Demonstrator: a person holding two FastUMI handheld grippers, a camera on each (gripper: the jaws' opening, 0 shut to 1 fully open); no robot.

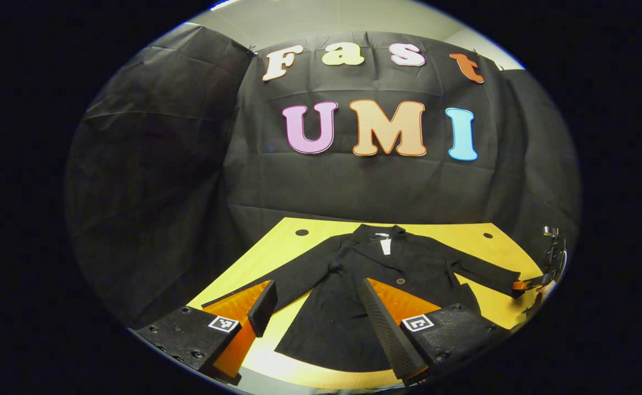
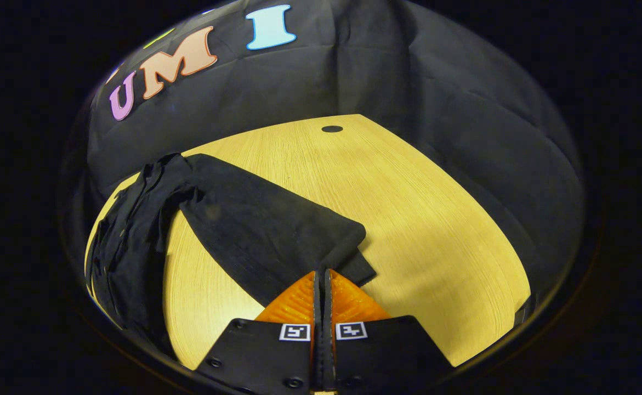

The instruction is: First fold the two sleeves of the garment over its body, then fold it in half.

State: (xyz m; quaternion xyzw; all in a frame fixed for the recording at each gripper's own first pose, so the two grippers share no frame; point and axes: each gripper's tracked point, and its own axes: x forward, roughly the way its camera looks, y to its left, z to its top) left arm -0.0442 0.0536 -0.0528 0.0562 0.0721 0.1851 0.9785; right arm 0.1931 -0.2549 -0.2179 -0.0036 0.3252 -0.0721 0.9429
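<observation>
- Nearest in the right gripper view, the right gripper [image 2: 321, 277] has its jaws pressed together at the cuff end of the garment's right sleeve [image 2: 266, 230]; a thin edge of cloth seems pinched between them, though the fabric inside the jaws is hard to make out.
- The left gripper [image 1: 321, 307] hangs just in front of the garment's hem, jaws wide apart and holding nothing.
- The garment [image 1: 370, 285], a dark jacket, lies flat on the yellow tabletop [image 2: 419, 219], collar [image 1: 380, 235] toward the far wall, both sleeves spread outward from its body.
- The step in hand looks like the first sleeve fold, so the task is barely begun.
- To do it well: lift the cuff only slightly, carry it in an arc toward the jacket's buttoned front, and lay the sleeve straight across the body so the crease falls at the shoulder seam.
- Keep the lift low; pulling high would likely drag the whole jacket sideways off its square lie.
- The left gripper could press near the jacket's middle to steady it.
</observation>
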